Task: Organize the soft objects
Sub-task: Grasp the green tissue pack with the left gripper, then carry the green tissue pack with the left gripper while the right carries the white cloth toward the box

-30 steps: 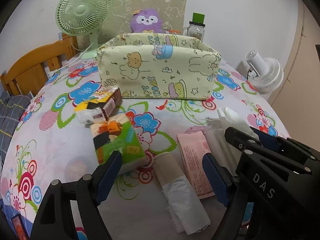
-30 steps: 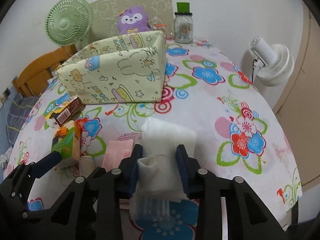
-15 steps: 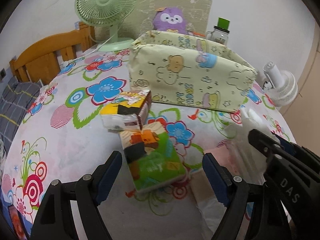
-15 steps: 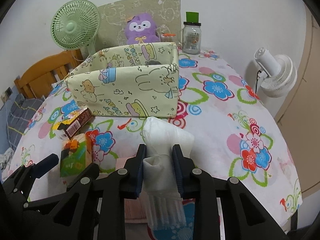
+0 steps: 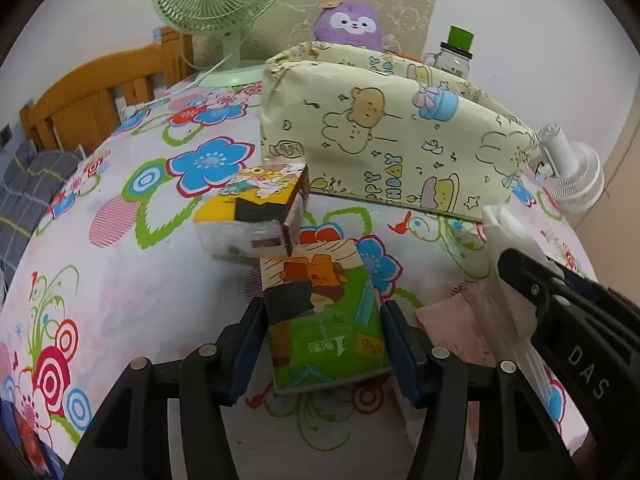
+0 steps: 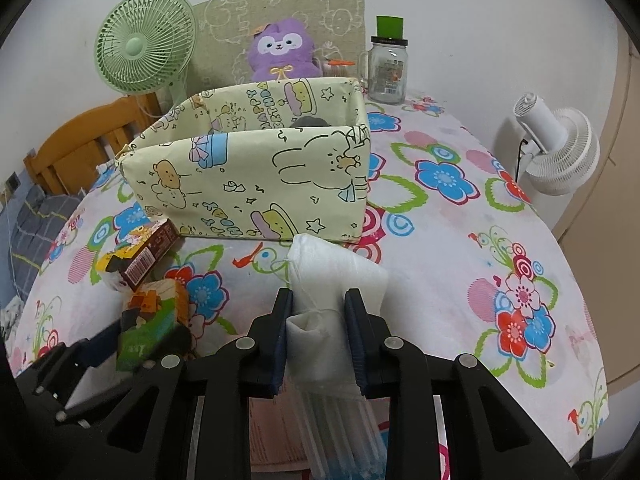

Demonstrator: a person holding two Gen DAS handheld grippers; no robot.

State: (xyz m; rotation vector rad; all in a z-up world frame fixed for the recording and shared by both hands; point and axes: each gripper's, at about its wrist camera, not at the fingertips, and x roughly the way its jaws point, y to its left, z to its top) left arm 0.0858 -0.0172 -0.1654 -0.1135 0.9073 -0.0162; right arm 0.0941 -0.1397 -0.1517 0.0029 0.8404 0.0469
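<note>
Left gripper (image 5: 324,344) closing on the green tissue pack (image 5: 320,312), one blue pad at each long side, touching or nearly so. Lying flat on the flowery tablecloth (image 5: 132,272), just in front of the yellow tissue pack (image 5: 256,208) and near the yellow fabric box (image 5: 392,140). Right gripper (image 6: 320,332) clamped tight on a white plastic bag (image 6: 332,280), lifted off the table. Probably light and squishy, with a slippery wrapper. Best held at the middle of the long sides, squeezed gently, not crushed. Likely bound for the open box behind.
</note>
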